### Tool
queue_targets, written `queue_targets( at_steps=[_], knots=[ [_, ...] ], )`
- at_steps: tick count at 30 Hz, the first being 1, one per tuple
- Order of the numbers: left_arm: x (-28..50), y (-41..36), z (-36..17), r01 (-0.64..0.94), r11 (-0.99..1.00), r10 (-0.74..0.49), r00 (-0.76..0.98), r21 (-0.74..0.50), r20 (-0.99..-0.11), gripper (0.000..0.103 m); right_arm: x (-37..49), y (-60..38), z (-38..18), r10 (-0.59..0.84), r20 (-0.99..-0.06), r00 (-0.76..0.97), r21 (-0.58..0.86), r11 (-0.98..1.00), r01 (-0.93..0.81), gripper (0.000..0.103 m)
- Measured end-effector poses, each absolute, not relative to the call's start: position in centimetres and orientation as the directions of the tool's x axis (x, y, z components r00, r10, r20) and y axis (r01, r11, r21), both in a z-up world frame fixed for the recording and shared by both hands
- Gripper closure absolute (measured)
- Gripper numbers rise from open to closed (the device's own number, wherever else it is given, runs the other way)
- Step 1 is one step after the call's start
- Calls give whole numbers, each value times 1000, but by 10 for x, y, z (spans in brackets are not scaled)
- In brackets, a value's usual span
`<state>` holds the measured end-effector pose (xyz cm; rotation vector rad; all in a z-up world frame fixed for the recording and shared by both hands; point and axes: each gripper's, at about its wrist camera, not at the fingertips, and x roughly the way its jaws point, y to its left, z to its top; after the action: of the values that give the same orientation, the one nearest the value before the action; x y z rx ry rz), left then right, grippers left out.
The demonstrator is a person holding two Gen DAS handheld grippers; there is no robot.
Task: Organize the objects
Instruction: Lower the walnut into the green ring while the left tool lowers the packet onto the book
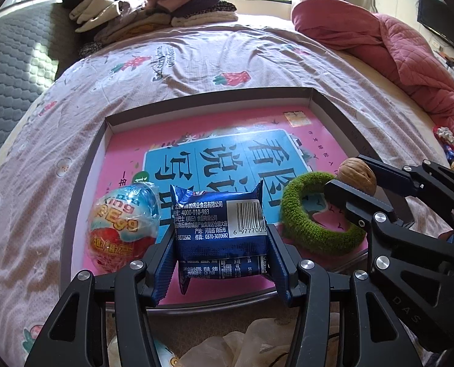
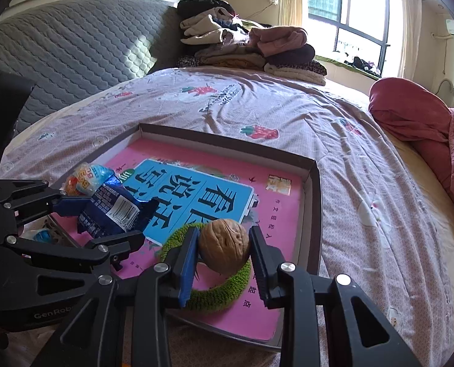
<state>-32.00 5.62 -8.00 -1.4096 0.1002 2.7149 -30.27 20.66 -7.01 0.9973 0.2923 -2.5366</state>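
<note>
Left gripper [image 1: 221, 252] closed on a blue snack packet [image 1: 219, 229], blue pads pressed against its two short sides; packet held just above the near edge of the shallow box tray [image 1: 334, 107]. Long axis of the packet running across between the pads, parallel to that near edge; printed back with barcode facing up, crimped ends flaring beyond the pads at the far side. Just beside it toward the tray's near-left corner, a foil-wrapped toy egg [image 1: 123, 226], lying on its side with its long axis tilted away from the near edge, touching or nearly touching the packet; cannot tell which.

Right gripper [image 2: 224, 246] closed on a walnut [image 2: 224, 245], one pad on each side, nut sitting fully between the pads near their tips. Walnut held over the near-right part of the tray, directly above a green fuzzy ring [image 2: 214, 278] that lies flat on the pink book cover [image 2: 276, 214] lining the tray floor. Walnut's seam hard to make out, so long axis unclear; roughly round in both views.

Tray resting on the floral bedsheet [image 2: 288, 110], near the bed's near edge. Folded clothes [image 2: 242, 46] stacked at the far side by the grey quilted headboard [image 2: 74, 46]; red quilt [image 1: 380, 46] bunched along the right edge.
</note>
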Motion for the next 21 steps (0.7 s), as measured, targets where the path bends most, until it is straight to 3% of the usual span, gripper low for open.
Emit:
queue_targets(
  at_steps=[21],
  knots=[
    [-328, 49, -88, -96, -995, 85, -519, -40, -851, 46, -308, 204, -84, -254, -740, -623, -60, -898, 437, 69]
  ],
)
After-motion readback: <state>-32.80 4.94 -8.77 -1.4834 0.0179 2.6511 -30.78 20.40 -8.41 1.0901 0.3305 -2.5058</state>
